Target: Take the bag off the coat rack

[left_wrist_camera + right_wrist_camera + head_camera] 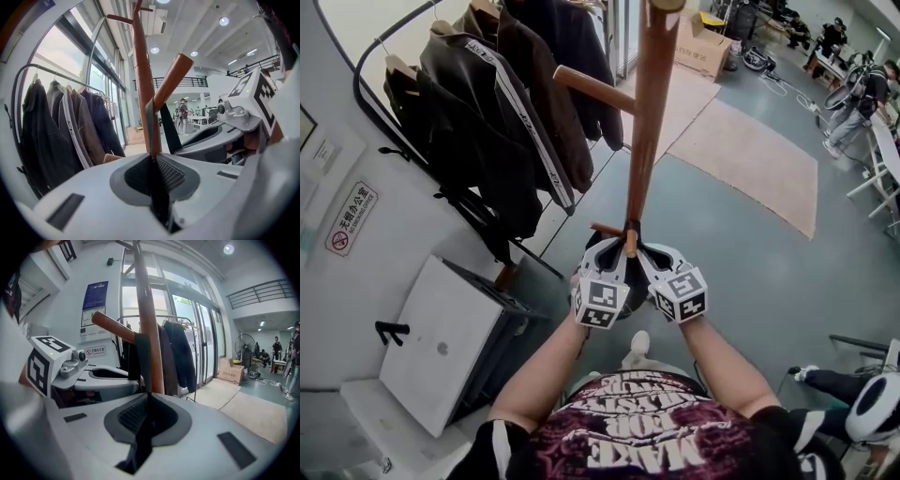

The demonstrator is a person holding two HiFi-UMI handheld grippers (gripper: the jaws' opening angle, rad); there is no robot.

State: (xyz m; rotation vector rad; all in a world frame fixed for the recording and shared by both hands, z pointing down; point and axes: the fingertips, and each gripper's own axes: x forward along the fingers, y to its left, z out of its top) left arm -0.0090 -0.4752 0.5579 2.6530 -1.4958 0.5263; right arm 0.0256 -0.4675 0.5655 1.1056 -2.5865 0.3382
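Note:
The brown wooden coat rack (649,103) stands right in front of me. A dark bag strap (151,126) hangs over its slanted lower peg (171,77). My left gripper (153,164) is shut on that strap just under the peg. The right gripper (147,401) is shut on the strap (143,362) from the other side, below the same peg (112,326). In the head view the left gripper (617,251) and the right gripper (645,251) meet at the pole. A dark shape between them, probably the bag (636,302), is mostly hidden.
A clothes rail with several dark jackets (502,112) stands to the left of the rack. A white cabinet (450,337) sits at lower left. A tan floor mat (759,159), a cardboard box (698,47) and people (862,94) are at the far right.

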